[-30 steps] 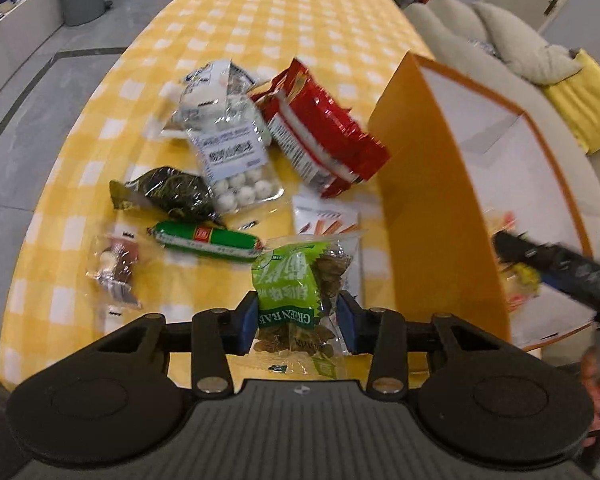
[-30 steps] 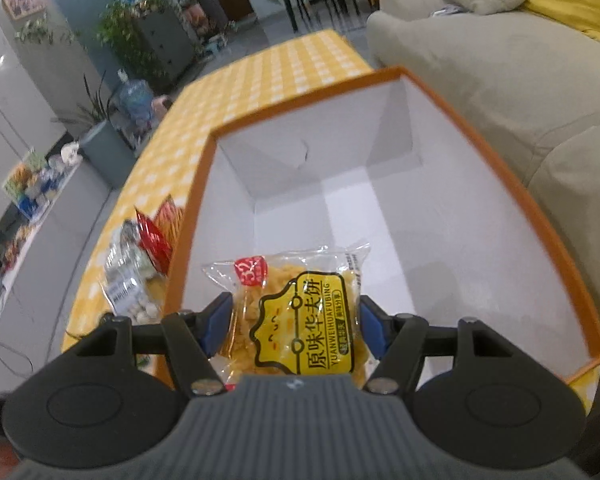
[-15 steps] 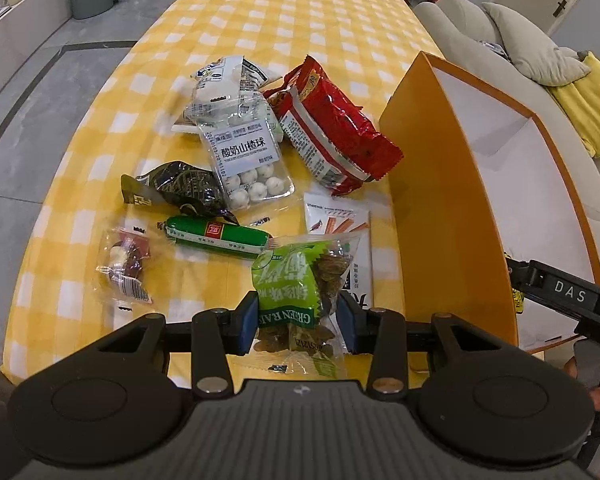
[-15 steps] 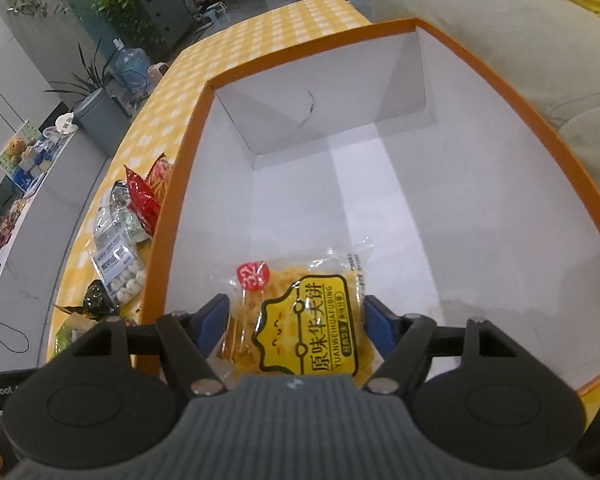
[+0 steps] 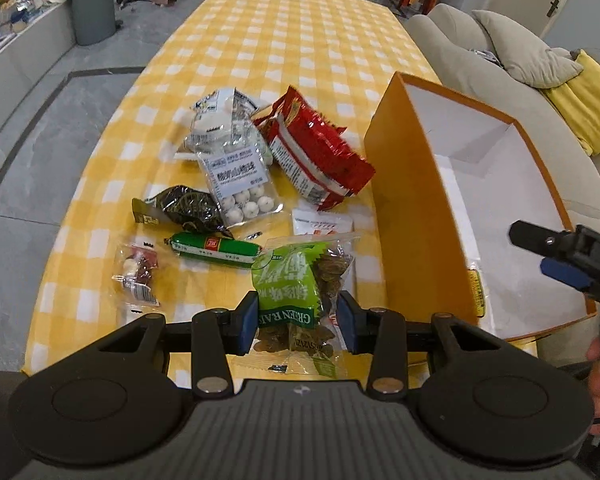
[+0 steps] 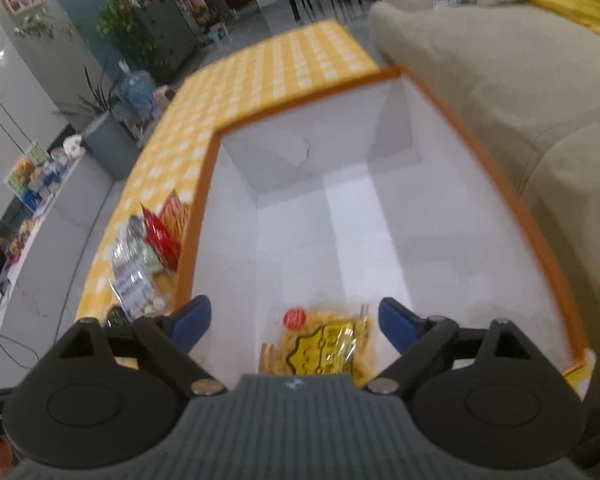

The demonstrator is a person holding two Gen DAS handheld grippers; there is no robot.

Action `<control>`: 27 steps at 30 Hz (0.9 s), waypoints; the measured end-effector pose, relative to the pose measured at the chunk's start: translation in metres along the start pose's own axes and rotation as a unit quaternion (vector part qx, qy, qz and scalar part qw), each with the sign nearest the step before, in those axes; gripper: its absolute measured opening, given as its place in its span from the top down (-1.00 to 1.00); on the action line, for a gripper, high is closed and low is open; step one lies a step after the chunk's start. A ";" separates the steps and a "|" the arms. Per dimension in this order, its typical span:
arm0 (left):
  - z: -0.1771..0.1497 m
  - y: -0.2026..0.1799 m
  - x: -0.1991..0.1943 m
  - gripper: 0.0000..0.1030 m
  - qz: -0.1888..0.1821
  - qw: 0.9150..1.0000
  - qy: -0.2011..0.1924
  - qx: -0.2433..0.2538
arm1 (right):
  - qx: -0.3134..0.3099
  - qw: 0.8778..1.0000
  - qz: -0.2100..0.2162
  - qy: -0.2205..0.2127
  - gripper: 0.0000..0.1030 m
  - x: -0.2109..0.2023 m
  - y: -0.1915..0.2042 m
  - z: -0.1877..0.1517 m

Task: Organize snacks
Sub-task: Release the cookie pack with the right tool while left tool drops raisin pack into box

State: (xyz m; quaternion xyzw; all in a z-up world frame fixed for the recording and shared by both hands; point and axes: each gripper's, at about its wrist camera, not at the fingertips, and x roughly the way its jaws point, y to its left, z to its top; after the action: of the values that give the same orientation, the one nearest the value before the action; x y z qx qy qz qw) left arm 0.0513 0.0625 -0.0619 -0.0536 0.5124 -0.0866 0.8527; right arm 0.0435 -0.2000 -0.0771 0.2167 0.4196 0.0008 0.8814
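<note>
The yellow plastic biscuit packet point(image 6: 320, 340) lies on the near floor of the white-lined orange cardboard box point(image 6: 380, 216). Above it the right gripper point(image 6: 296, 322) has just been opening and now stands wide, with its pads clear of the packet. The left gripper point(image 5: 298, 322) clamps the green raisin bag point(image 5: 296, 280) over the yellow checked table point(image 5: 284, 40). The bag could catch on the tall left wall of the box and slip.

Grey tiled floor point(image 5: 28, 128). Long bench under yellow-and-white checked cloth point(image 5: 284, 40). Beige sofa point(image 6: 500, 80) beside it, yellow cushion point(image 5: 588, 100). Grey bin point(image 5: 92, 8), potted plants point(image 6: 120, 28) near far wall.
</note>
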 end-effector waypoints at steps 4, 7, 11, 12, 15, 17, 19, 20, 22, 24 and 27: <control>0.003 -0.017 -0.009 0.10 0.007 1.000 -0.002 -0.003 | 0.003 1.000 0.000 -0.016 -0.79 -0.021 -0.009 0.009; 0.006 -0.033 -0.019 0.10 -0.005 1.000 -0.010 -0.011 | 0.025 0.999 0.008 -0.039 -0.79 -0.037 -0.022 0.017; 0.011 -0.067 -0.030 0.10 -0.023 0.999 -0.022 0.006 | 0.081 0.994 0.028 -0.068 -0.79 -0.059 -0.050 0.026; 0.013 -0.078 -0.030 0.10 -0.028 0.999 -0.022 0.011 | 0.087 0.993 0.021 -0.076 -0.79 -0.064 -0.056 0.026; 0.016 -0.107 -0.023 0.09 -0.045 0.998 -0.022 0.031 | 0.124 0.988 0.011 -0.093 -0.79 -0.075 -0.075 0.025; 0.019 -0.129 -0.009 0.09 -0.052 0.998 -0.009 0.046 | 0.156 0.983 0.018 -0.099 -0.79 -0.079 -0.089 0.026; 0.020 -0.151 0.008 0.09 -0.063 0.996 0.008 0.061 | 0.178 0.978 0.021 -0.107 -0.79 -0.083 -0.099 0.024; 0.020 -0.160 0.018 0.09 -0.069 0.995 0.016 0.068 | 0.186 0.976 0.019 -0.111 -0.79 -0.085 -0.103 0.024; 0.020 -0.174 0.034 0.09 -0.071 0.994 0.032 0.074 | 0.194 0.974 0.014 -0.117 -0.79 -0.090 -0.110 0.025; 0.018 -0.185 0.055 0.09 -0.068 0.994 0.045 0.072 | 0.190 0.975 0.005 -0.118 -0.79 -0.093 -0.115 0.024; 0.015 -0.193 0.077 0.09 -0.064 0.994 0.067 0.064 | 0.206 0.971 -0.024 -0.120 -0.79 -0.095 -0.130 0.025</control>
State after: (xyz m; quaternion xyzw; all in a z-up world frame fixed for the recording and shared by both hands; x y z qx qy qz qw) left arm 0.0823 -0.1417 -0.0864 -0.0256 0.5573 -0.1767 0.8109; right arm -0.0232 -0.3444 -0.0423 0.3824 0.3073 -0.1329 0.8612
